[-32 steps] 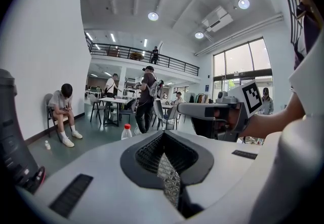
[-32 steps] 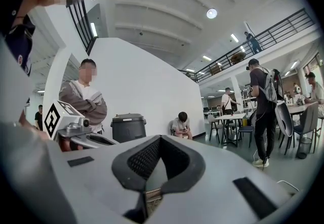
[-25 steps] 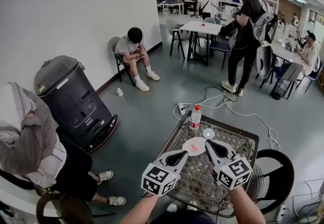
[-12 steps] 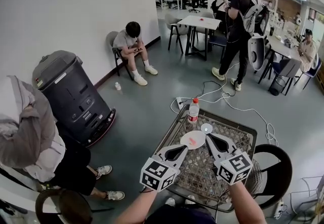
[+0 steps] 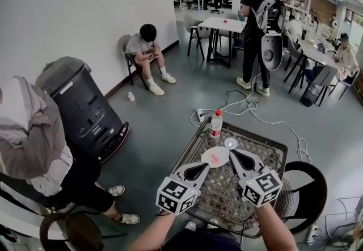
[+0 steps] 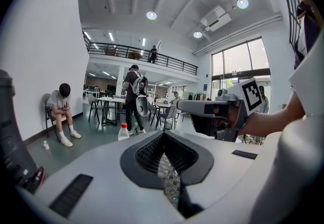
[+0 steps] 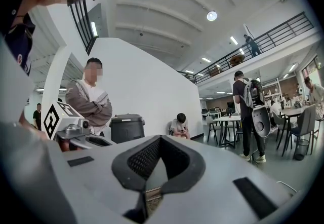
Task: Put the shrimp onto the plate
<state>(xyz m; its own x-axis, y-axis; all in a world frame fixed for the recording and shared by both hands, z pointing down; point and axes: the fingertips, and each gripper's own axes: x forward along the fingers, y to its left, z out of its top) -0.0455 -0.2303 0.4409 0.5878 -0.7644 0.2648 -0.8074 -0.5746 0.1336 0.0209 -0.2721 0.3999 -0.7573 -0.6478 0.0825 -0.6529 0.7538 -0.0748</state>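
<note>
A black wheeled bin [image 5: 79, 105] stood by the white wall, well apart from the work. Nearer the person, a dark lattice crate [image 5: 227, 199] sat on the grey floor, its top serving as the work surface. Both tools hovered over it. The left gripper [image 5: 204, 167] pointed up and to the right, and the right gripper [image 5: 233, 155] pointed up and to the left, so their tips converged toward the far part of the crate.

In the left gripper view, the left gripper [image 6: 163, 137] had its jaws pressed together with nothing between them, only crate mesh showing through the pad hollow. The right gripper [image 7: 160, 139] was likewise closed and empty in its own view.

A white plate [image 5: 207, 157] lay on the crate just beyond and between the two tips. A plastic bottle [image 5: 215, 124] with a red cap stood at the crate's far edge, with a small round disc [image 5: 231, 143] beside it. The shrimp [image 5: 214, 159], a small pinkish-red shape, lay on the plate, just ahead of the left gripper's tip and beside the right one, touched by neither.
</note>
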